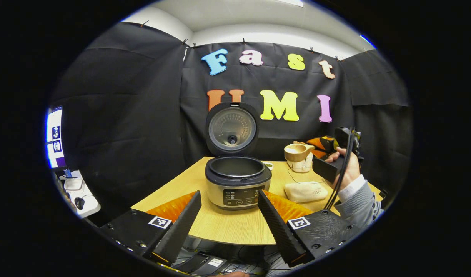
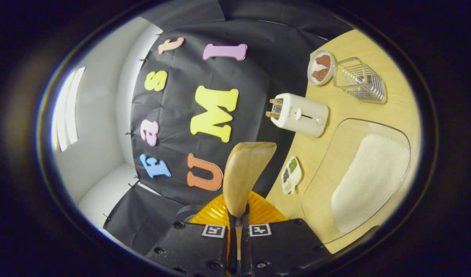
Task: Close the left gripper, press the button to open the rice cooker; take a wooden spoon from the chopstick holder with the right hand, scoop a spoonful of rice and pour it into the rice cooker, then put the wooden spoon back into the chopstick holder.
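The rice cooker [image 1: 237,182] stands on the wooden table [image 1: 220,227] with its lid [image 1: 230,129] swung upright and the dark inner pot bare. My left gripper [image 1: 229,225] hangs open in front of it, one finger on each side, touching nothing. To the right, a hand holds my right gripper [image 1: 316,149] over the table, shut on the handle of the wooden spoon [image 1: 298,151]. In the right gripper view, which is rolled sideways, the spoon [image 2: 245,173] sticks out from my shut right gripper [image 2: 238,225]. A clear tray of white rice [image 2: 370,177] lies close by. The wire chopstick holder [image 2: 360,80] stands farther off.
A white toaster [image 2: 298,114] holding bread stands near the wall. A plate [image 2: 320,67] sits beside the holder, and a small divided dish [image 2: 291,175] lies near the tray. The rice tray [image 1: 305,191] lies right of the cooker. A screen [image 1: 54,138] glows at far left.
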The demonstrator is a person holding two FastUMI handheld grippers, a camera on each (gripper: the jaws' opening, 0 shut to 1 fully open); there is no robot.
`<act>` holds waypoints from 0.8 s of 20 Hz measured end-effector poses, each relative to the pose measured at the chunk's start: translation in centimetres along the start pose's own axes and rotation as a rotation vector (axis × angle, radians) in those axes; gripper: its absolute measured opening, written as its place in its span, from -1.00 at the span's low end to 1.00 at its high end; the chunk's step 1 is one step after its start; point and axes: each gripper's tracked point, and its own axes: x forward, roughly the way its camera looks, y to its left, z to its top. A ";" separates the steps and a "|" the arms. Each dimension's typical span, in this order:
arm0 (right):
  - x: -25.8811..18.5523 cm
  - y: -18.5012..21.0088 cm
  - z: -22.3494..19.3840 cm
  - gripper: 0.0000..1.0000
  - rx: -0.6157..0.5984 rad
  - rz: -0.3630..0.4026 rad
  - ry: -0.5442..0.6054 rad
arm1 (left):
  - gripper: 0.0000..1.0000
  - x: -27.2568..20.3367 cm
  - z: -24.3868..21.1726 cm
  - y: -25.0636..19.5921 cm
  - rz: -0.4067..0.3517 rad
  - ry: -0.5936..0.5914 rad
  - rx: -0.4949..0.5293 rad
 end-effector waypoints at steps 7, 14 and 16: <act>4.0 4.8 -4.0 -0.82 -0.264 0.012 0.019 | 0.89 -2.4 1.1 2.2 0.004 -0.050 -0.006; 7.4 6.9 -10.6 -0.82 -0.673 0.072 0.115 | 0.89 -3.9 1.4 5.2 0.046 -0.066 -0.016; 7.8 6.9 -11.9 -0.82 -0.783 0.059 0.130 | 0.89 -4.9 1.4 6.3 0.059 -0.077 -0.004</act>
